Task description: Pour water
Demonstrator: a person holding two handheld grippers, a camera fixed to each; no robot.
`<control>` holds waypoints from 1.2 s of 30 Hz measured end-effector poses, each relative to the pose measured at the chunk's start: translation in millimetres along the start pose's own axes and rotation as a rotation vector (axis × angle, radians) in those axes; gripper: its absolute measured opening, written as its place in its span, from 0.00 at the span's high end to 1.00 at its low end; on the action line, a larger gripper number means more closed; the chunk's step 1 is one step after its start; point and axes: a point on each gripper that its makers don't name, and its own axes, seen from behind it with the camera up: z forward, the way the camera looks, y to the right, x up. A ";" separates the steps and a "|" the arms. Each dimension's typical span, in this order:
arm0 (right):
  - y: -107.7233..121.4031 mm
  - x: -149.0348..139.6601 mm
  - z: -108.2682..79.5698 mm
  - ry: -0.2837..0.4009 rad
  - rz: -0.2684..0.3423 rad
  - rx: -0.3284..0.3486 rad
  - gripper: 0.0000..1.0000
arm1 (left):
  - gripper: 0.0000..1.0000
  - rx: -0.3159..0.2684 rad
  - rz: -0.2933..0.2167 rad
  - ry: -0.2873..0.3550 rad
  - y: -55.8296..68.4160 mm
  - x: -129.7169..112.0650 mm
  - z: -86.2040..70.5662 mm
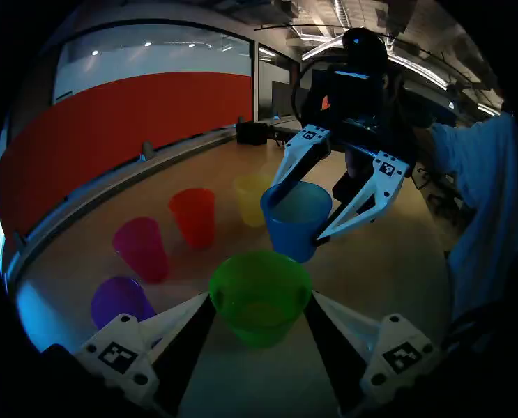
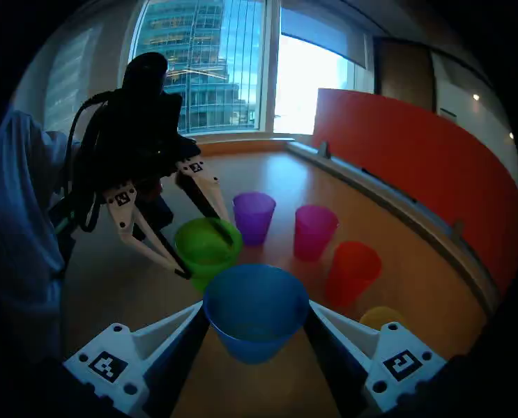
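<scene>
In the left gripper view my left gripper is shut on a green cup, held upright above the wooden table. Just beyond it my right gripper is shut on a blue cup, also upright. The right gripper view has the blue cup between the fingers of my right gripper, with the green cup behind it in my left gripper. The two cups stand close together, rims apart. I cannot make out water in either.
Other cups stand in a row on the table: purple, magenta, red, yellow. A red wall panel runs along the table's far edge. A person's light sleeve is at the right.
</scene>
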 end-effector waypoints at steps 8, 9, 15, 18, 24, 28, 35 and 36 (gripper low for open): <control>-4.5 -13.0 9.3 -0.026 0.002 0.016 0.08 | 0.14 -0.004 0.005 -0.027 -0.2 -11.7 5.4; -4.9 -14.7 10.3 -0.030 0.002 0.018 0.08 | 0.14 -0.005 0.006 -0.029 -0.3 -12.9 6.0; -6.3 -20.3 15.4 -0.042 -0.001 0.020 0.08 | 0.14 -0.003 0.010 -0.035 -2.2 -16.9 8.6; -7.5 -22.2 17.4 -0.046 -0.002 0.023 0.08 | 0.14 -0.002 0.008 -0.032 -2.1 -18.2 9.1; -10.3 -27.2 21.2 -0.055 -0.008 0.026 0.08 | 0.14 -0.002 0.006 -0.032 -2.0 -21.7 9.1; -11.5 -28.7 23.1 -0.056 -0.006 0.025 0.08 | 0.14 -0.002 0.001 -0.030 -1.7 -23.5 8.2; -14.5 -29.4 25.6 -0.055 -0.004 0.027 0.08 | 0.14 -0.002 0.002 -0.034 -0.8 -26.4 6.3; -14.8 -29.6 26.1 -0.054 -0.003 0.027 0.08 | 0.14 -0.003 0.003 -0.036 -0.6 -26.6 6.2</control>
